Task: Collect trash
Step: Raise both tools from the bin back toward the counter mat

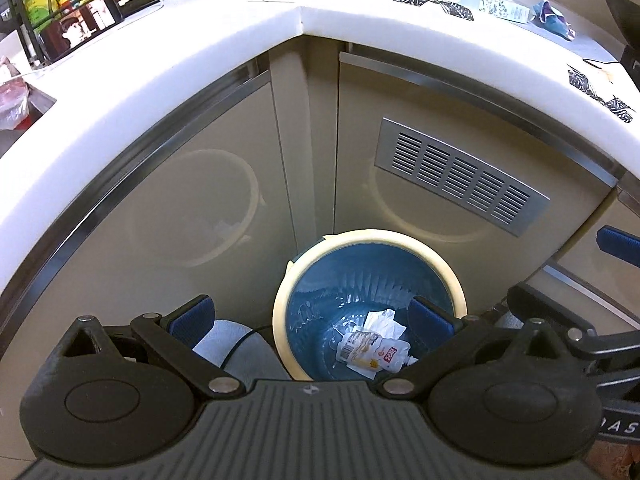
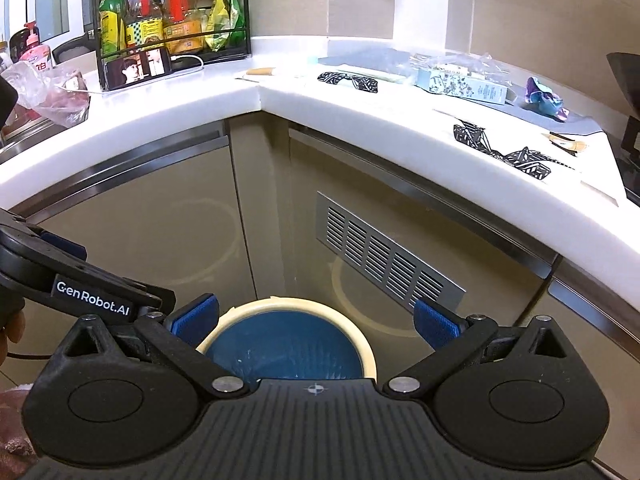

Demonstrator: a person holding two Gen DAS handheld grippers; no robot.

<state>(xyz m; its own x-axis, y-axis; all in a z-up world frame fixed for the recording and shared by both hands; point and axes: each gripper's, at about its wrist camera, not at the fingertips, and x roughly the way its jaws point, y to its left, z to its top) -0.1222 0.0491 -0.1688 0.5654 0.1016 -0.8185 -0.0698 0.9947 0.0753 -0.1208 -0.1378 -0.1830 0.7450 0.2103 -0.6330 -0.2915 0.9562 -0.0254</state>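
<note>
I hold both grippers, left (image 1: 310, 316) and right (image 2: 316, 318), spread apart and empty above one bin (image 1: 280, 304). Two scraps lie inside: a pouch (image 1: 374, 352) and a tissue (image 1: 380, 320). On the far table (image 2: 360, 108), three patterned wrappers (image 2: 348, 80) and one blue wrapper (image 2: 544, 98).

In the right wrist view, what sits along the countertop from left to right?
Plastic bag → bottle rack → black patterned wrapper → floral box → crumpled blue-purple wrapper.
</note>
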